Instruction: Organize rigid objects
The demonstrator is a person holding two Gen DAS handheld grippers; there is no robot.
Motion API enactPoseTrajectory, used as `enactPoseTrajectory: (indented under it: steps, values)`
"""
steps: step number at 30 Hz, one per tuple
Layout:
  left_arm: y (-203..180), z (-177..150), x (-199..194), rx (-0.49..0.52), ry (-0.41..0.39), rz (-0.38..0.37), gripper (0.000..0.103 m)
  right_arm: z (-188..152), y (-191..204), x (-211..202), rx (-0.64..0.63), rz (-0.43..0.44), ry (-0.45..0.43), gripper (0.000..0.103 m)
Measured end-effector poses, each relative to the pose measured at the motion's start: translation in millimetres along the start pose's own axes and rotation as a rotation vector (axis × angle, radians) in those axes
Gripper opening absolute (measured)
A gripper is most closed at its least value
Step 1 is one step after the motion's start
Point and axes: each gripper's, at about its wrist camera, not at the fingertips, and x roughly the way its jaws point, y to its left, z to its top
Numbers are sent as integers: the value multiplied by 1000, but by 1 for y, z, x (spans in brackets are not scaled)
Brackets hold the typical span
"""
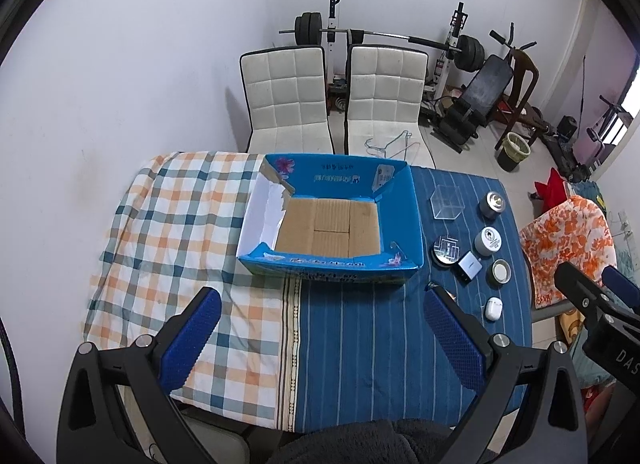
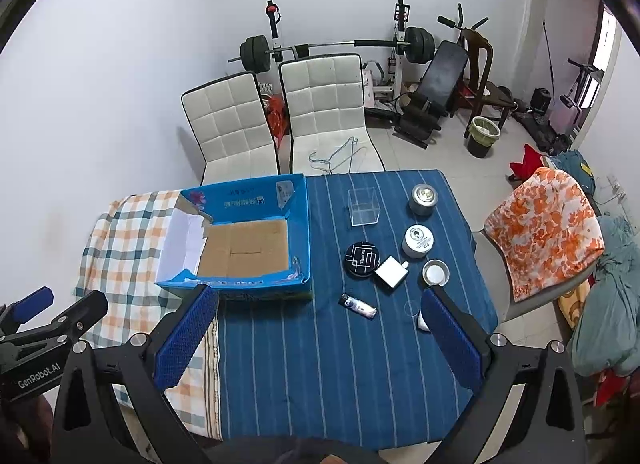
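Note:
An open blue cardboard box (image 1: 412,224) (image 2: 300,220) with a bare brown floor sits mid-table. To its right lie a clear plastic cube (image 1: 447,202) (image 2: 363,206), two grey tins (image 1: 493,204) (image 1: 489,241), a black round case (image 2: 362,259), a white square charger (image 2: 391,272), a small open tin (image 2: 436,273), a lighter (image 2: 358,306) and a white earbud case (image 1: 493,308). My left gripper (image 1: 320,340) is open, low in front of the box. My right gripper (image 2: 316,338) is open too, near the lighter, holding nothing.
The table wears a checked cloth (image 1: 168,232) on the left and a blue striped cloth (image 2: 320,376) on the right. Two white padded chairs (image 1: 286,96) (image 2: 324,104) stand behind it. A chair with an orange-patterned cover (image 2: 544,224) is at the right. Weight equipment fills the back.

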Motion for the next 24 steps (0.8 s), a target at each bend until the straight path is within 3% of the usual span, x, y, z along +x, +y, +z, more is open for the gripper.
enactPoseTrajectory:
  steps: [24]
  values:
    - [5, 2, 5, -6, 6, 8, 103, -4, -7, 11, 6, 4, 9, 103]
